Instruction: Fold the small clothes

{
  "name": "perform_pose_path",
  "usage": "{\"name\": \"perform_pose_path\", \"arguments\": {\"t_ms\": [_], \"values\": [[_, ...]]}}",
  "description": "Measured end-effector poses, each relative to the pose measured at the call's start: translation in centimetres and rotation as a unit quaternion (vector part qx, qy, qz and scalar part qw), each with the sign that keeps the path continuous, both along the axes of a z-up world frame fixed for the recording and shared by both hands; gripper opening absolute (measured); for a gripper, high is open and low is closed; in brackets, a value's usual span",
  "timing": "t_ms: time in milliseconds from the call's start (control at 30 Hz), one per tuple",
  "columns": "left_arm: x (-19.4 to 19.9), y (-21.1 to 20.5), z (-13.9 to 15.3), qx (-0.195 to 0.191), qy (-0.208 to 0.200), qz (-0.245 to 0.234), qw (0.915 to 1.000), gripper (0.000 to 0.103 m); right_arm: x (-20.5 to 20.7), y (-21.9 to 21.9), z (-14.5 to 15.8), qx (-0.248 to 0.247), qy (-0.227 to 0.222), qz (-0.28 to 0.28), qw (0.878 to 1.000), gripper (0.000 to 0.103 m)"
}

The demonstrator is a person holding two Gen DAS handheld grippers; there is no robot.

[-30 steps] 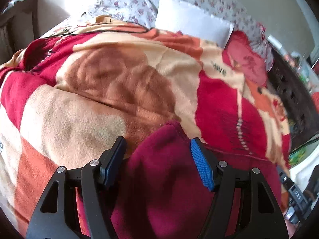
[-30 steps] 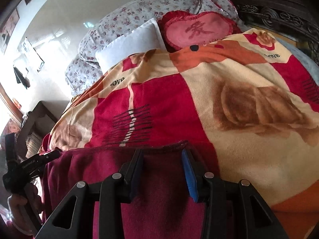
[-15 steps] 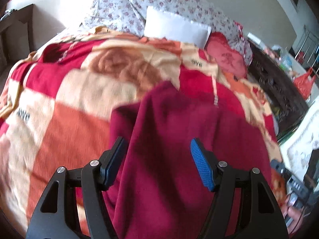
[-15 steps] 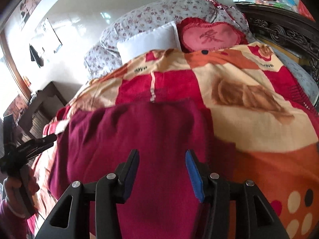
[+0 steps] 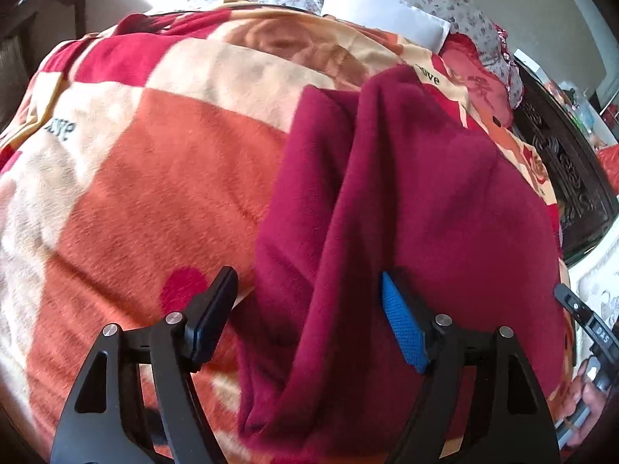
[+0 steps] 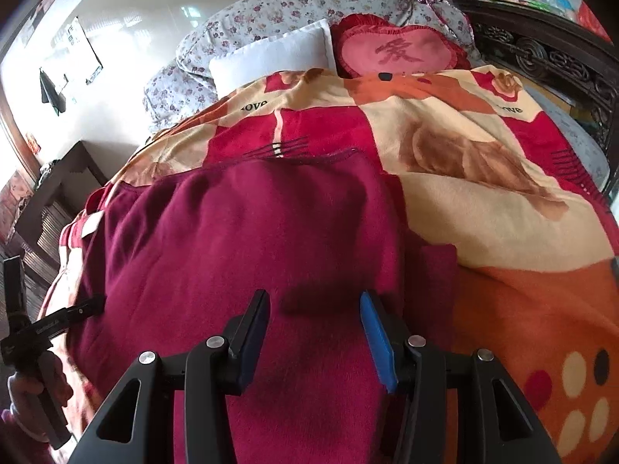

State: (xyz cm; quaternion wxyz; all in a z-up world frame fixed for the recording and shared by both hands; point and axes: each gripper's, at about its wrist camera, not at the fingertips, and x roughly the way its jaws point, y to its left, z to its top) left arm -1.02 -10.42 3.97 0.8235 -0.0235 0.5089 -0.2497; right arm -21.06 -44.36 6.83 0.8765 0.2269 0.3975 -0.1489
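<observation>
A maroon fleece garment [image 5: 418, 201] lies spread on the bed's patterned blanket [image 5: 154, 178], with a raised fold running along its left side. My left gripper [image 5: 309, 309] is open, its jaws wide apart over the garment's near left edge and the fold. In the right wrist view the same garment [image 6: 240, 239] lies flat with its hem at the far side. My right gripper [image 6: 315, 328] is open above the garment's near right part. The left gripper also shows in the right wrist view [image 6: 93, 303], at the garment's left edge.
A white pillow [image 6: 278, 58], floral pillows [image 6: 294, 7] and a red heart cushion [image 6: 402, 50] lie at the head of the bed. A dark carved wooden frame [image 6: 549, 58] runs along the right. A dark side table [image 6: 58, 178] stands left.
Both grippers have pulled back toward the near edge of the bed, so more of the garment shows in front of them. Both stay open throughout.
</observation>
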Motion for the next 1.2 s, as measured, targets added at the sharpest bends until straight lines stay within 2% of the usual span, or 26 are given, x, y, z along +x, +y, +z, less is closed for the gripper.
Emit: {"name": "perform_pose_path", "arguments": {"t_ms": [200,433,567,700,900,1100,1200], "values": [[-1.6,2.3,1.1,0.007,-0.008,0.006,0.9999,0.076,-3.6,2.5,2.0,-0.019,-0.015,0.017,1.0,0.047],[-3.4,3.9,0.1,0.037,-0.017,0.012,0.9991,0.076,-6.8,4.5,-0.6,-0.005,0.011,0.024,1.0,0.044],[-3.7,4.1,-0.5,0.04,-0.016,0.017,0.9989,0.076,-6.7,4.6,-2.6,0.001,0.03,0.021,0.999,0.044],[-4.0,3.9,-0.4,0.047,-0.023,0.021,0.9984,0.076,-6.4,4.6,-2.8,0.0,0.039,0.018,0.999,0.044],[-4.5,4.2,-0.4,0.046,-0.024,0.022,0.9984,0.076,-6.7,5.1,-1.2,0.017,0.041,0.009,0.999,0.044],[-4.9,4.7,0.1,0.037,-0.018,0.025,0.9988,0.076,-5.7,7.2,1.0,0.011,0.023,0.035,0.999,0.044],[-5.1,4.9,0.7,0.031,-0.019,0.024,0.999,0.076,-4.9,7.8,1.1,0.011,0.023,0.043,0.999,0.044]]}}
